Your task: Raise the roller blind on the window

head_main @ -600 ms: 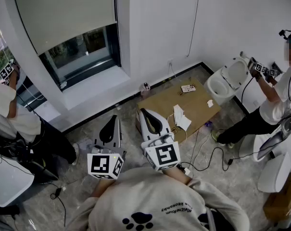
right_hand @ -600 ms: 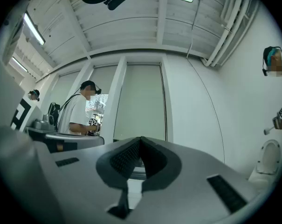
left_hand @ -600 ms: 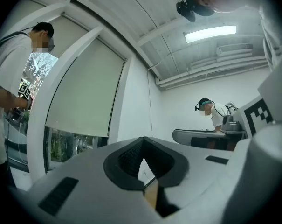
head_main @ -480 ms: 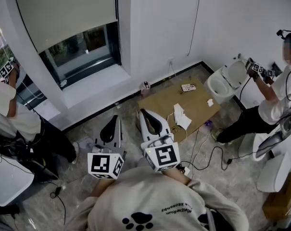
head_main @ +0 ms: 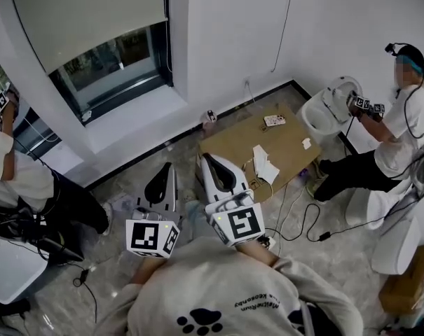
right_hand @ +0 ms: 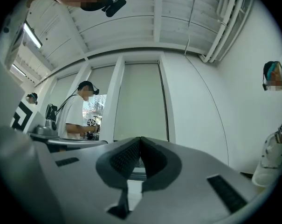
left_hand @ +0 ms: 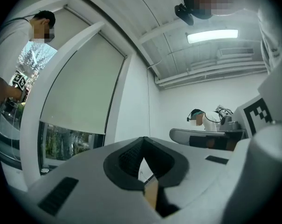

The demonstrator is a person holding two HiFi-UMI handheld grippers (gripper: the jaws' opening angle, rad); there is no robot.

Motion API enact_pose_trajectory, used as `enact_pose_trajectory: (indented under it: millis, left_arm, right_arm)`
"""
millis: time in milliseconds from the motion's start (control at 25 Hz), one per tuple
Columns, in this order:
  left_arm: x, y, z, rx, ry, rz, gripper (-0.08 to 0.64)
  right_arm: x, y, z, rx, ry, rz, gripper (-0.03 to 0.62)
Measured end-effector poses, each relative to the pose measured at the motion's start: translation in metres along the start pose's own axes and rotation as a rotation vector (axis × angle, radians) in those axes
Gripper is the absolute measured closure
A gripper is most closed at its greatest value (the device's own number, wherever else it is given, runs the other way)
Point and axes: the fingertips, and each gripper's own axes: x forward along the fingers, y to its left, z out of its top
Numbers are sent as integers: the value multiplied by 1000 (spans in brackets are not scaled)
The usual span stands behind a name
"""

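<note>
- Left gripper [head_main: 165, 172]: jaws together, nothing between them.
- Right gripper [head_main: 209, 164]: jaws likewise together and empty; it sat just beside the left one.
- Roller blind [head_main: 92, 12]: at far left, it covered the upper window [head_main: 117, 65]; glass was bare below its hem.
- Both grippers were well apart from the blind.

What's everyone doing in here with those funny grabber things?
The person wearing the camera holds a left gripper and a right gripper, both shut and empty, pointed toward the window. The roller blind covers most of the glass, and neither gripper touches it. Another person works at a toilet with their own grippers.
</note>
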Motion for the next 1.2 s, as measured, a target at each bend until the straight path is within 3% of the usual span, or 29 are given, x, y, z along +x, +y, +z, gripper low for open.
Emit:
enact_pose_trajectory:
  millis: [240, 800, 1200]
  left_arm:
    - [46, 23, -4, 12, -7, -13, 552]
    - [215, 122, -4, 8, -5, -24, 552]
    - [280, 162, -15, 9, 16, -6, 552]
  right_arm:
    - [49, -24, -8, 11, -16, 12, 583]
    - [231, -111, -23, 3, -14, 34, 583]
    - [303, -153, -41, 32, -7, 49, 583]
